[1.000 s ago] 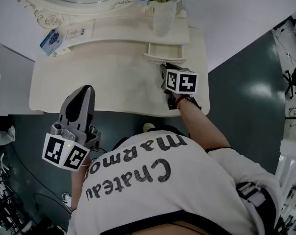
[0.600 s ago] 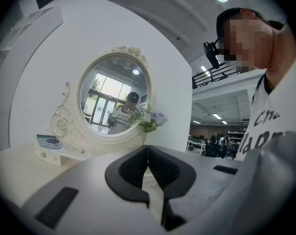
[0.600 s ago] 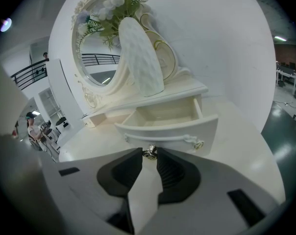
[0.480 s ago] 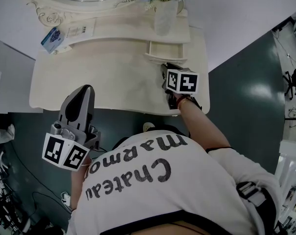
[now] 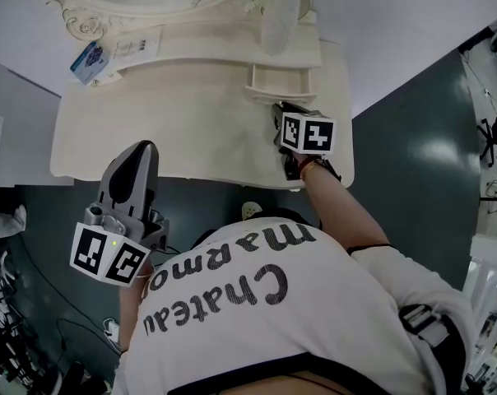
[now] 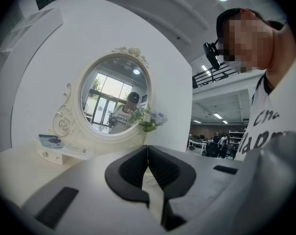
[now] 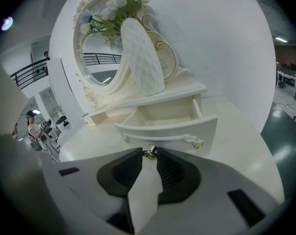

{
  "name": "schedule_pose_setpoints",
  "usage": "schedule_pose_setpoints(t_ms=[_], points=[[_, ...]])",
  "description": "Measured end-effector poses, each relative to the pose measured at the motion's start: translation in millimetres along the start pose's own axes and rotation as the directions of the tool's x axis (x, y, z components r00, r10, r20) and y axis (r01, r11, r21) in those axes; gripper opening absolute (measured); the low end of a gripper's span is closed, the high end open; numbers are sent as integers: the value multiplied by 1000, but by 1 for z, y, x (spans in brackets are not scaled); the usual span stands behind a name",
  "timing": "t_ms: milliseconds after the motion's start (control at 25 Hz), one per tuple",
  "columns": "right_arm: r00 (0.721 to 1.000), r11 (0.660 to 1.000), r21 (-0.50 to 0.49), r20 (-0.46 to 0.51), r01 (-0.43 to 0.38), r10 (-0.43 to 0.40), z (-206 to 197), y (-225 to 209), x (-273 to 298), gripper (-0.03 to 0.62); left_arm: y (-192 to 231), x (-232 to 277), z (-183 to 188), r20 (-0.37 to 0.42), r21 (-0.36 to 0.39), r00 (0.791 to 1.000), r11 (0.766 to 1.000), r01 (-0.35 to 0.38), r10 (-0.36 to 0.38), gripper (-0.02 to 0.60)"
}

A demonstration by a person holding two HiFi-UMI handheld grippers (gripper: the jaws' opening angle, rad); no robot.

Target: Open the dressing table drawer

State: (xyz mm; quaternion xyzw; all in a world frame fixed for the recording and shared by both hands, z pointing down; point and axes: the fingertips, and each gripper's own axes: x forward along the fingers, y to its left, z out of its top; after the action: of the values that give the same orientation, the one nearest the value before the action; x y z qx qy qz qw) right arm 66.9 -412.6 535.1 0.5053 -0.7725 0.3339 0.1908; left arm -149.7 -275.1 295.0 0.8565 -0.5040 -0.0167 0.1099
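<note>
The small cream drawer [image 5: 283,81] [image 7: 165,119] under the dressing table's raised shelf stands pulled out, its inside bare. My right gripper [image 5: 278,110] [image 7: 149,153] sits right in front of it, shut on the drawer's little metal knob [image 7: 149,152], which shows between the two tips. My left gripper [image 5: 141,149] [image 6: 147,148] hovers off the table's front left edge, pointing at the mirror, shut with nothing in it.
A white ribbed vase [image 7: 140,58] with flowers stands on the shelf directly above the drawer. The round mirror [image 6: 116,99] rises behind. A blue box [image 5: 87,58] lies on the shelf's left end. The cream tabletop [image 5: 191,130] spreads between the grippers.
</note>
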Motion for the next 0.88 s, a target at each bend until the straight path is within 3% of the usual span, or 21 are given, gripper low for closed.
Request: schedule_pose_setpoints(t_ms=[880], points=[[1000,999,32,23,7,-8,2,3,-4,103,2,6,-9,-12,-29,1000,999,25,-26,23]])
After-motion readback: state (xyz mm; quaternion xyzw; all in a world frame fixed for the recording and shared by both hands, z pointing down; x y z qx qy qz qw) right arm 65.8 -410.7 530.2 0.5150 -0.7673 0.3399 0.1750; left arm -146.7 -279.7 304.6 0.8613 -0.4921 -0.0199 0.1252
